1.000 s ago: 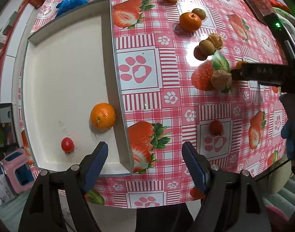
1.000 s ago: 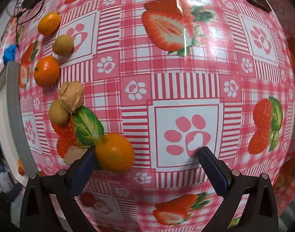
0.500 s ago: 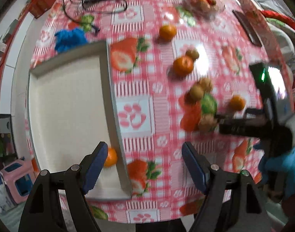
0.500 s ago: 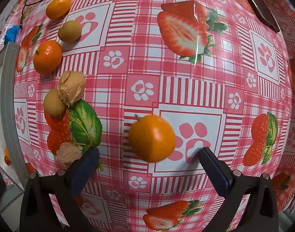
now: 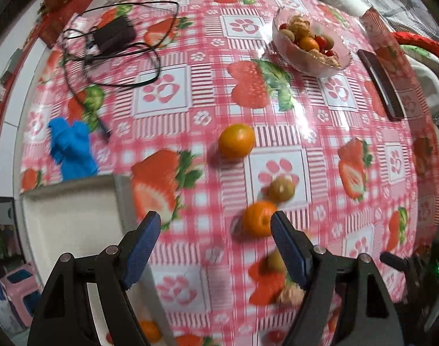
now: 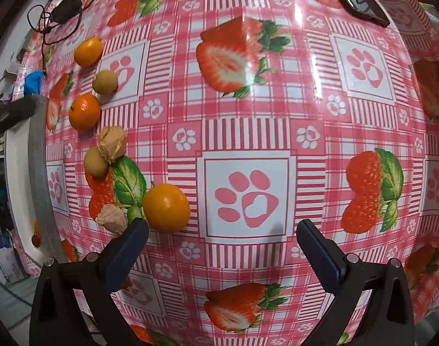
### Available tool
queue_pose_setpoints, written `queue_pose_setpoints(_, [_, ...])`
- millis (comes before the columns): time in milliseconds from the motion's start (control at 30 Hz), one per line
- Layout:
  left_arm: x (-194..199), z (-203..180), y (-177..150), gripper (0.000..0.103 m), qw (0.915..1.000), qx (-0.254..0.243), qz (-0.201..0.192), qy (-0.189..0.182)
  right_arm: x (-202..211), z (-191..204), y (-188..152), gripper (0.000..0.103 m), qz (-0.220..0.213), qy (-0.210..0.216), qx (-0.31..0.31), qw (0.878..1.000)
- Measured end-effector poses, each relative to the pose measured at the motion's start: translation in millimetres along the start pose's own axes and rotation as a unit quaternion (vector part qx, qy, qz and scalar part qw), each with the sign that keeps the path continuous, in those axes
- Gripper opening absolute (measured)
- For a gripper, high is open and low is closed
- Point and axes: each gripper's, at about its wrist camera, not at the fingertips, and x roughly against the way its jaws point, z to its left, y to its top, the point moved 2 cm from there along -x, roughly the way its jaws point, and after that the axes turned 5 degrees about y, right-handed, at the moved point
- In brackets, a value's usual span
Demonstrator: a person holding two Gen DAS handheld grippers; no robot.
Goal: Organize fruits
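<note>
Loose fruit lies on the pink strawberry tablecloth. In the left wrist view my left gripper (image 5: 215, 232) is open and empty above the cloth, with a mandarin (image 5: 257, 218) just inside its right finger, a small brown-green fruit (image 5: 281, 189) and an orange (image 5: 236, 141) beyond. The white tray (image 5: 72, 222) is at lower left; an orange (image 5: 150, 330) shows low in it. In the right wrist view my right gripper (image 6: 221, 235) is open and empty; a smooth orange (image 6: 166, 207) rests by its left finger, beside husked fruits (image 6: 112, 142), a mandarin (image 6: 84, 111) and the tray (image 6: 38, 158).
A glass bowl of mixed fruit (image 5: 310, 46) stands at the far right. A black adapter with looped cable (image 5: 114, 33) and a blue glove (image 5: 71, 150) lie at the far left. A dark phone (image 5: 380, 83) lies near the right table edge.
My left gripper has swung away from the tray toward the far side of the table, over the loose fruit. The smooth orange has shifted from between the right gripper's fingers to beside its left finger.
</note>
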Motion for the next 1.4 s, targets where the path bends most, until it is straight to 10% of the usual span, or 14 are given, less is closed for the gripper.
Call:
queue_pose_setpoints(600, [-50.2, -21.6, 67.6, 0.08, 0.9996, -0.02, 0.006, 0.019, -7.7, 26.2, 11.8, 0.103, -0.012, 0.017, 0.031, 0.999])
queue_pose_setpoints(800, [-63.1, -19.3, 70.0, 0.044, 0.9996, -0.009, 0.026, 0.004, -15.9, 29.9, 16.0, 0.086, -0.012, 0.012, 0.033, 0.999])
queue_pose_setpoints(967, [-61.3, -17.6, 67.3, 0.039, 0.9997, -0.017, 0.015, 0.009, -12.9, 33.9, 15.7, 0.039, -0.022, -0.002, 0.052, 0.998])
queue_pose_setpoints(1400, [-59.2, 24.0, -9.9, 0.036, 0.9988, 0.029, 0.038, 0.008, -8.6, 29.2, 4.1, 0.037, -0.018, 0.04, 0.028, 0.999])
